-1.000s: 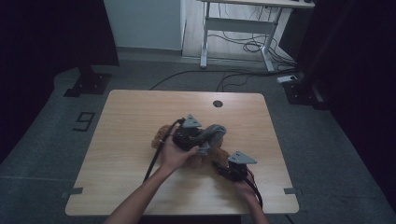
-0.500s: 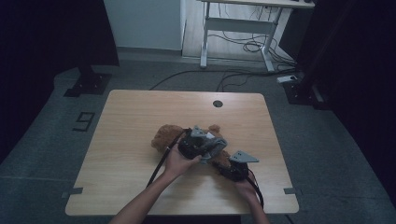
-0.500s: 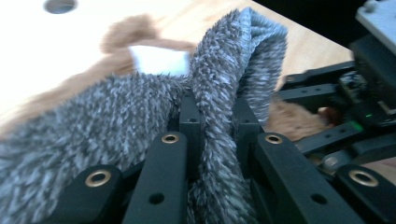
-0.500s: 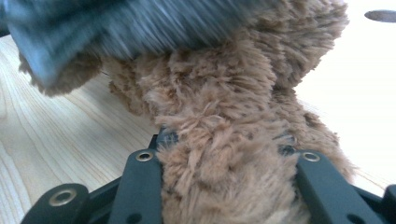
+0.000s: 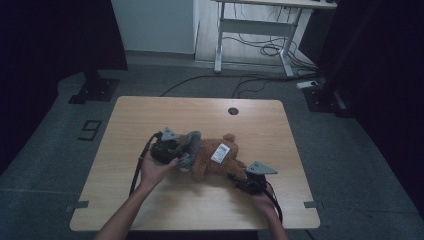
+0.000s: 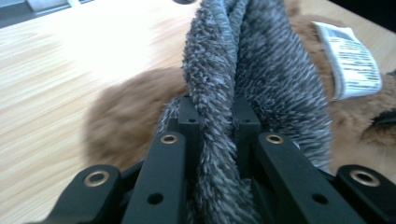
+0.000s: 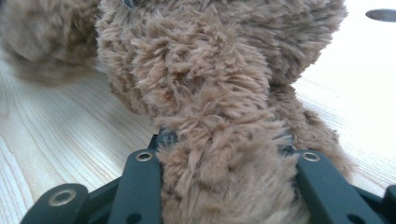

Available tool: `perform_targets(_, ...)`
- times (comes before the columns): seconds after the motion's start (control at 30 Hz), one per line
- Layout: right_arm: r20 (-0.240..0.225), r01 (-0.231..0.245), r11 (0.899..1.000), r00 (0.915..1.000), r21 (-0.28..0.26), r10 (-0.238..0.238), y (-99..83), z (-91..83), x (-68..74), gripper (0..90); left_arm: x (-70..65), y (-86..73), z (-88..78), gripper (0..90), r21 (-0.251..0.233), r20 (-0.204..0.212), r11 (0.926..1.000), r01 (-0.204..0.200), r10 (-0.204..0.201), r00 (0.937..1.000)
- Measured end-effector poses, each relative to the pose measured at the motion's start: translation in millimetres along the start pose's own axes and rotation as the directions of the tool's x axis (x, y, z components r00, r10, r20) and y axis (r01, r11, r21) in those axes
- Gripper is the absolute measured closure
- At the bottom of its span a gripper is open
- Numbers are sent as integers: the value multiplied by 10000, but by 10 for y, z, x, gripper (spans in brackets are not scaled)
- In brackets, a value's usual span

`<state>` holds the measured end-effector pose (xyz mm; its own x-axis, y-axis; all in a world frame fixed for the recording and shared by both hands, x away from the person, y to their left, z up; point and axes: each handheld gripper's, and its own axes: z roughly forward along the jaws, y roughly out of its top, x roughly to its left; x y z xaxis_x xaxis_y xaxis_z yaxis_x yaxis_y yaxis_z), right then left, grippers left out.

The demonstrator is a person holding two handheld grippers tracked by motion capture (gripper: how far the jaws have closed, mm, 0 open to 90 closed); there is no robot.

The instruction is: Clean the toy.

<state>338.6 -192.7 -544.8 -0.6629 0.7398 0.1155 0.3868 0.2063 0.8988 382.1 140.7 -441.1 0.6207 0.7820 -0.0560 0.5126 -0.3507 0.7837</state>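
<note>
Brown plush, soft and light: the teddy bear (image 5: 215,161) lies flat near the middle of the wooden table (image 5: 150,112) in the high view, a white tag (image 5: 220,152) on its upper side. At its nine o'clock the left gripper (image 5: 176,154) is clamped on a grey fuzzy scarf (image 5: 192,145) draped over the bear; at its four o'clock the right gripper (image 5: 239,179) is closed on one of the bear's limbs. Bare tabletop runs from ten through two o'clock, past a dark cable hole (image 5: 233,111) at twelve; the near edge at six is closer, and both forearms come over it.

In the left gripper view the scarf (image 6: 233,84) stands bunched between the jaws, which pinch it tightly, and runs away toward twelve o'clock. The bear's brown fur (image 6: 126,112) lies at nine o'clock, the tag (image 6: 352,60) at two.

In the right gripper view a thick brown limb (image 7: 224,154) fills the jaws, squeezed in at the sides, the bear's body rising to twelve o'clock.

Both things will likely give under pressure and slip little, but the scarf should stretch and drag the bear if pulled hard. A limb or bunched fold seems the surest hold. The far half offers the most room.
</note>
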Motion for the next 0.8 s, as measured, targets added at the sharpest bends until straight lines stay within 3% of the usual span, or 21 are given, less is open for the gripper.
perform_targets(0.13,5,-52,10000,10000,-9,52,-1,1,-4,615,188,-97,-143,781,-171,-398,9992,358,-365,9985)
perform_targets(0.3,50,-32,10000,10000,-6,32,-2,4,-3,615,420,-317,-188,781,134,-881,9958,906,-891,9921)
perform_targets(0.5,461,189,9998,9988,-6,-189,6,52,-9,616,505,-479,-127,780,425,-873,9900,1349,-1308,9876)
perform_targets(0.67,803,183,9998,9966,-19,-181,38,99,-52,617,546,-328,-212,769,-136,-276,9816,1906,-1910,9812)
perform_targets(0.8,689,211,9998,9974,-27,-209,46,109,-86,616,422,36,-244,771,-594,-43,9872,1479,-1484,9889)
